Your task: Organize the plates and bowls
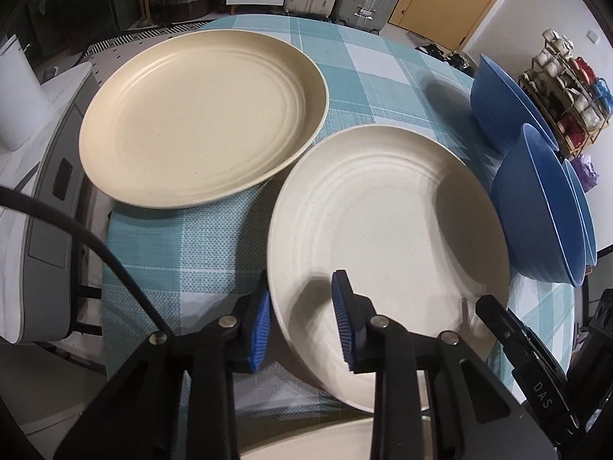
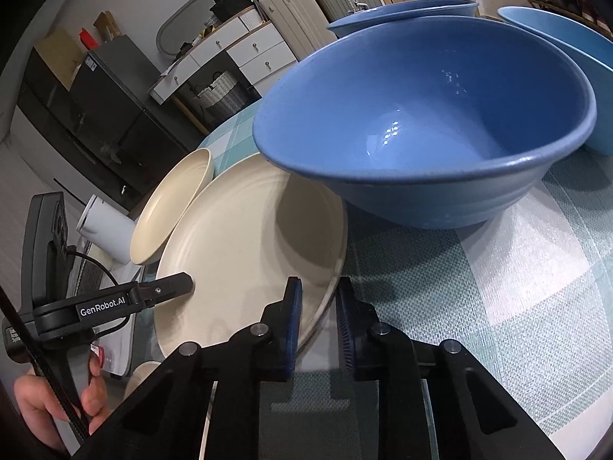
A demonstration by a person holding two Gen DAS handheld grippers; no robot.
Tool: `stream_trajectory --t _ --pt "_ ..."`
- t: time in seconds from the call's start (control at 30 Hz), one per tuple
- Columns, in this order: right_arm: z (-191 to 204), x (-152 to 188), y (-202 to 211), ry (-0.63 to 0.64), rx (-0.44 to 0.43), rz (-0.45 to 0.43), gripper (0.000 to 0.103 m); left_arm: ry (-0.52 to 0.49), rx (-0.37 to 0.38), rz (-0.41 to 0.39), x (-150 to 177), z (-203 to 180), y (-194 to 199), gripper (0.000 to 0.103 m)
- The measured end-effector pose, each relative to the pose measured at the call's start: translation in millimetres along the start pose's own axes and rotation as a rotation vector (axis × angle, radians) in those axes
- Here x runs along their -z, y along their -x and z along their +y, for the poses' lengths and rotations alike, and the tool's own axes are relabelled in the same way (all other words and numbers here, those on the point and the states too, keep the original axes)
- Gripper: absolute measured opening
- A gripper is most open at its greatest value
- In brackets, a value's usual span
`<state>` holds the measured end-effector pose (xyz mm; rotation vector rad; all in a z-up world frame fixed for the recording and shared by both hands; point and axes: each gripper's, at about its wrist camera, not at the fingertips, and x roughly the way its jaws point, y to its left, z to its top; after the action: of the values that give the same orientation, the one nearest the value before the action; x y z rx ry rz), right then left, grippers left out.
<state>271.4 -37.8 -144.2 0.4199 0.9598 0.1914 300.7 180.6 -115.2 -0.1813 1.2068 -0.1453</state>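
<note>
Left gripper: jaws part open, straddling the near left rim of the white plate. One blue pad sits outside the rim, the other over the plate's inner surface. Can't tell if the pads touch the rim.

Right gripper: jaws also astride that plate's edge, left pad over the plate, right pad outside over the cloth. Gap is narrow; contact with the rim can't be confirmed.

White plate: round, off-white, matte, faintly speckled, concentric ridges stepping down from the rim to a flat centre. Sits on the tabletop, which has a teal and white checked cloth.

Cream plate: same ridged form, warmer beige tone. Lies further back on the left, its near edge just beside or slightly overlapping the white plate's far rim.

Blue bowl: deep, glossy inside, a few faint ribs on the outer wall. Stands right of the white plate, its rim overhanging the plate's edge. Two more blue bowls lie just behind and beside it, the right-hand one a lighter blue.
</note>
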Motion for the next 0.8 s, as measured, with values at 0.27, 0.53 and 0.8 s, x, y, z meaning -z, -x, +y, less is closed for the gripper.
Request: stream_trajectory --t 0.27,0.53,0.8 --pt "-2.8 0.1 -0.6 -0.025 -0.024 0.006 0.018 -0.002 -0.016 -0.02 -1.8 -4.2 4.4 0.025" --pt "-7.5 1.3 3.3 -0.039 -0.05 -0.005 0.018 -0.002 -0.024 -0.047 -1.1 -5.7 14.1 0.025" --pt "-8.7 3.0 8.3 -0.045 -0.065 -0.013 0.018 -0.004 -0.032 -0.081 0.6 -7.3 27.0 0.025"
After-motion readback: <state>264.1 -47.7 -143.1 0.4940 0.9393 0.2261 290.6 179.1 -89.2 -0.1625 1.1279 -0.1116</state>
